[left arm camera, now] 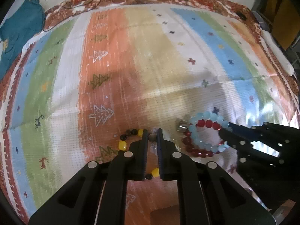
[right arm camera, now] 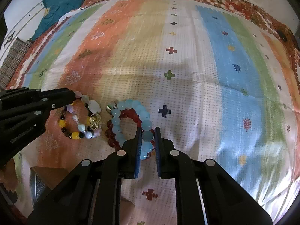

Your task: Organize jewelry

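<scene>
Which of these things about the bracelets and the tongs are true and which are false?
1. The right tongs grip the light blue bracelet. True.
2. The red bracelet lies far from the blue one. False: they overlap.
3. The left tongs are at the yellow and black bracelet. True.
4. The mat is plain grey. False: it has coloured stripes.
</scene>
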The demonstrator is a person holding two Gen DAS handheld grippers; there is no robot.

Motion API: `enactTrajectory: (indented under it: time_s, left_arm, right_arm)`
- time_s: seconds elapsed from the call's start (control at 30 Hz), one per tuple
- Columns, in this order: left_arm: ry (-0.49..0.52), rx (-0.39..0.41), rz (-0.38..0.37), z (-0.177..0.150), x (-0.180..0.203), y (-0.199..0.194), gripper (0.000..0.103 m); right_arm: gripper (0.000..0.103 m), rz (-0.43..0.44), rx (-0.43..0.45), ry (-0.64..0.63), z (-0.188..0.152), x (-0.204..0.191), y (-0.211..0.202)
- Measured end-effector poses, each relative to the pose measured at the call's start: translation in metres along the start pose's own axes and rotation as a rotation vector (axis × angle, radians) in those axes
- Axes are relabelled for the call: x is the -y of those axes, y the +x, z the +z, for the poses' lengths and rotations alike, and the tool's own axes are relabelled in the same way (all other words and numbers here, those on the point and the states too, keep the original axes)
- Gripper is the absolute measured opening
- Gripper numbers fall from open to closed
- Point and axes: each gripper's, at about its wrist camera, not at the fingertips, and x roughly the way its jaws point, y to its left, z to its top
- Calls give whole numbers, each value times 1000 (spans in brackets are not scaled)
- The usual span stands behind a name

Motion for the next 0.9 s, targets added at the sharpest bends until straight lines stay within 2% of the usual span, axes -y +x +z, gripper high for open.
enactTrajectory:
  time_s: [0.63, 0.9]
  left_arm:
    - [17, 104, -33, -5, 12, -59, 8]
    - [26, 105, -35, -11, 10, -64, 8]
  right_arm:
    - [14, 23, 83, 19, -7, -3, -45]
    - [14, 17, 86, 35, -12, 0, -53]
